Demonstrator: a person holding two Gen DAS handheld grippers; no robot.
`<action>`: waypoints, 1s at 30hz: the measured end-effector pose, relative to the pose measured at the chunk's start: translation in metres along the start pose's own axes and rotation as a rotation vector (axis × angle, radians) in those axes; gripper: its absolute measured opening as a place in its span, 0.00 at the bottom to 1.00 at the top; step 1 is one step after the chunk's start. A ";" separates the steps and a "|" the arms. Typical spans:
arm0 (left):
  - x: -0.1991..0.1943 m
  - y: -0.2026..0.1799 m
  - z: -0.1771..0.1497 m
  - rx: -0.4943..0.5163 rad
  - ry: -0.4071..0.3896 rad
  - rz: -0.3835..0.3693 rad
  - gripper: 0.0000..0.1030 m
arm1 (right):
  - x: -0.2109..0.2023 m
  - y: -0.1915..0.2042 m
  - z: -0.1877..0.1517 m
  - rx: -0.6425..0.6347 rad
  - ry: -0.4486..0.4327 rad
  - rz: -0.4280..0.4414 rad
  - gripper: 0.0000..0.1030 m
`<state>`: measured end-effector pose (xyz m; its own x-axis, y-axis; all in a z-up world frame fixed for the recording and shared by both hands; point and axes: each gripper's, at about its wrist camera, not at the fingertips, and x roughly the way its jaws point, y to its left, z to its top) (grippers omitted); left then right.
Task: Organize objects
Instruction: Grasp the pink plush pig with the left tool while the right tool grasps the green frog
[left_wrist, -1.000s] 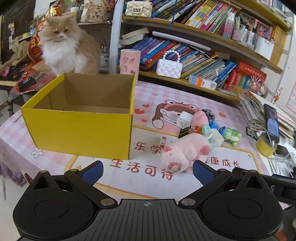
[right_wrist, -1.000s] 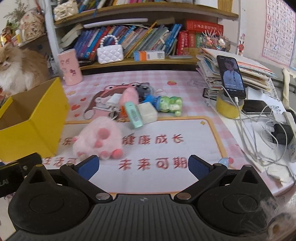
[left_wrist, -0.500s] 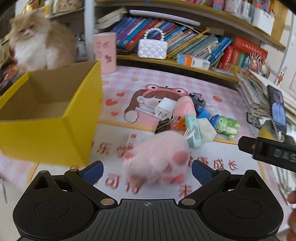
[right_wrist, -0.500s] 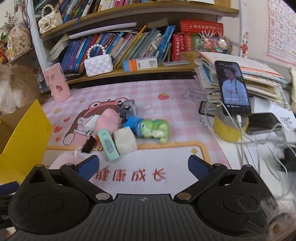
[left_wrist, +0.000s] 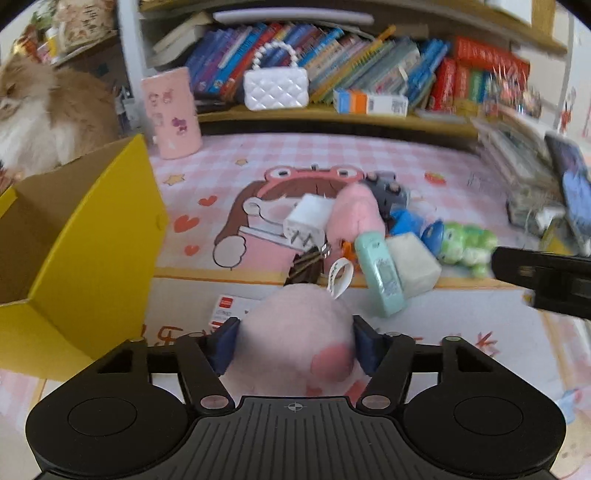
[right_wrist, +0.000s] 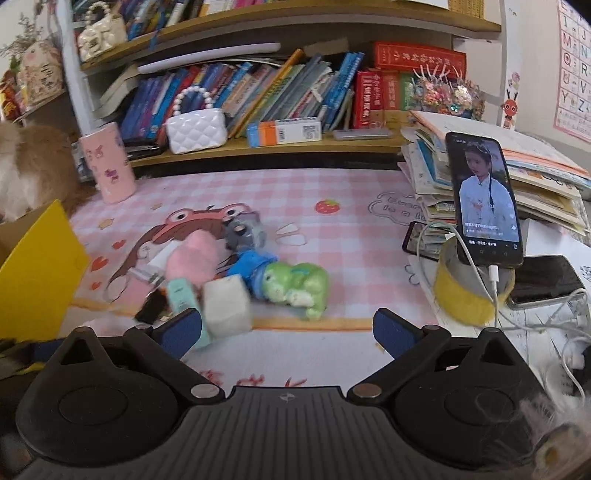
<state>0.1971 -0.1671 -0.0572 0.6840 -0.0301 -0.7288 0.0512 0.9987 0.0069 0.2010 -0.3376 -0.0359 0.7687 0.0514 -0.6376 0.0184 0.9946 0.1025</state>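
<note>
The yellow box (left_wrist: 92, 236) is set open-topped at the left of the pink mat (left_wrist: 369, 162), apparently as the container into which the loose things are to be gathered; nothing can be seen inside the part of it that shows. The pink plush toy (left_wrist: 299, 332) lies on the mat just right of the box, nearest of all the clutter, which is probably why it is taken first. It is enclosed by the left gripper (left_wrist: 295, 343), whose jaws are closing, the blue pads already pressed against its soft flanks. The right gripper (right_wrist: 286, 328) is held with its jaws wide and empty over the mat, facing the small heap where a green frog toy (right_wrist: 303, 284), a white block (right_wrist: 225, 306) and a mint case (left_wrist: 380, 273) are clustered.
</note>
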 end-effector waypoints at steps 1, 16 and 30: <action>-0.006 0.004 0.001 -0.022 -0.009 -0.018 0.59 | 0.007 -0.002 0.003 0.001 -0.004 -0.005 0.98; -0.052 0.032 0.000 -0.110 -0.086 -0.053 0.33 | 0.120 -0.022 0.018 -0.126 0.128 0.069 0.57; -0.008 0.001 -0.013 -0.002 0.048 -0.081 0.95 | 0.055 -0.035 0.014 -0.058 0.018 0.070 0.44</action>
<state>0.1817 -0.1656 -0.0605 0.6420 -0.1092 -0.7589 0.1035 0.9931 -0.0554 0.2521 -0.3704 -0.0640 0.7551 0.1226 -0.6441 -0.0726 0.9920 0.1037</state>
